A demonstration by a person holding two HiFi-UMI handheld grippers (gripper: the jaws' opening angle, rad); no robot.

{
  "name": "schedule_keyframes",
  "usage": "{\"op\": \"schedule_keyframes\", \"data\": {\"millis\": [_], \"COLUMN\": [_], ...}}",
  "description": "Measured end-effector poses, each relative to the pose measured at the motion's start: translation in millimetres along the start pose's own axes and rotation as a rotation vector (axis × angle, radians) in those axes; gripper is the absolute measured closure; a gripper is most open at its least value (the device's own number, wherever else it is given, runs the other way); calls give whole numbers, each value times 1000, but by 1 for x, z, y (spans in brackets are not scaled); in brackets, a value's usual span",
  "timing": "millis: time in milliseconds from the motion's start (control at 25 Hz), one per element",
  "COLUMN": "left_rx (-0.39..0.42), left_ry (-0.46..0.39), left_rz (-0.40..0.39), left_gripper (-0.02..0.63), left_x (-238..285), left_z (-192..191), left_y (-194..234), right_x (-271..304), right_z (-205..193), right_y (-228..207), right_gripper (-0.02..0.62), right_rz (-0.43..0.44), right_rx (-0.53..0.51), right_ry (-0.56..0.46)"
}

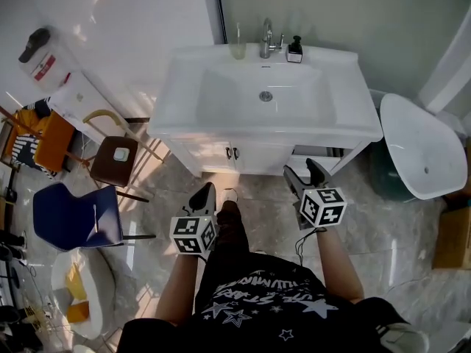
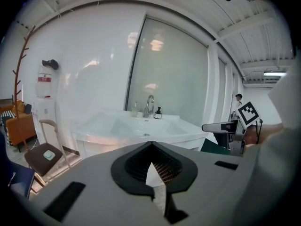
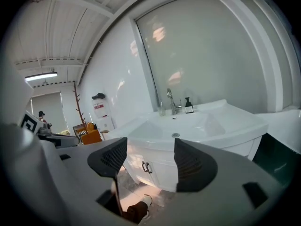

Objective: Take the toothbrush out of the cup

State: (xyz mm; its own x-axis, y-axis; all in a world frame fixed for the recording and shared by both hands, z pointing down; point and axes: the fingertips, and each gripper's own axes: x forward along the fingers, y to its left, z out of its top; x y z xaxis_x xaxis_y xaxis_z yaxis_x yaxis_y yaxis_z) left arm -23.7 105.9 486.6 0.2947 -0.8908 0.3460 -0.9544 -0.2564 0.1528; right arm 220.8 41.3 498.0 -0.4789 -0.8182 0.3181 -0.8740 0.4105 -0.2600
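A clear cup (image 1: 237, 50) with a thin toothbrush upright in it stands at the back of the white washbasin (image 1: 221, 116), left of the tap (image 1: 268, 40). The cup (image 2: 135, 110) is small and far off in the left gripper view, and the cup (image 3: 161, 109) is likewise distant in the right gripper view. Both grippers hang in front of the vanity, well short of the cup. My left gripper (image 1: 208, 190) has its pads (image 2: 151, 166) pressed together with nothing between them. My right gripper (image 1: 302, 169) stands wide open and empty (image 3: 150, 161).
A dark soap bottle (image 1: 295, 50) stands right of the tap. The white cabinet (image 1: 235, 155) under the basin faces me. A white toilet (image 1: 423, 149) sits at the right, a cardboard box (image 1: 452, 237) beside it. A brown stool (image 1: 114, 160), blue chair (image 1: 73, 215) and orange chair (image 1: 44, 142) crowd the left.
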Motion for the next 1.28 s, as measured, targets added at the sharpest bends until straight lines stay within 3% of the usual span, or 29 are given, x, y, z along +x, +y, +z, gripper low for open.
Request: {"op": "schedule_keyframes", "data": {"millis": [400,1280], "left_rx": [47,64], "left_ry": [-8,-22], "left_rz": [-59,-128], "left_gripper": [591,591], "left_x": [111,312], "left_z": [50,167], "left_y": [56,195], "right_x": [97,355], "right_z": [35,153], "right_y": [-30,-13], "right_gripper": [293,293], "right_rz": [-59,-28], "right_rx": [-8,-39], "right_ry": [12,21]}}
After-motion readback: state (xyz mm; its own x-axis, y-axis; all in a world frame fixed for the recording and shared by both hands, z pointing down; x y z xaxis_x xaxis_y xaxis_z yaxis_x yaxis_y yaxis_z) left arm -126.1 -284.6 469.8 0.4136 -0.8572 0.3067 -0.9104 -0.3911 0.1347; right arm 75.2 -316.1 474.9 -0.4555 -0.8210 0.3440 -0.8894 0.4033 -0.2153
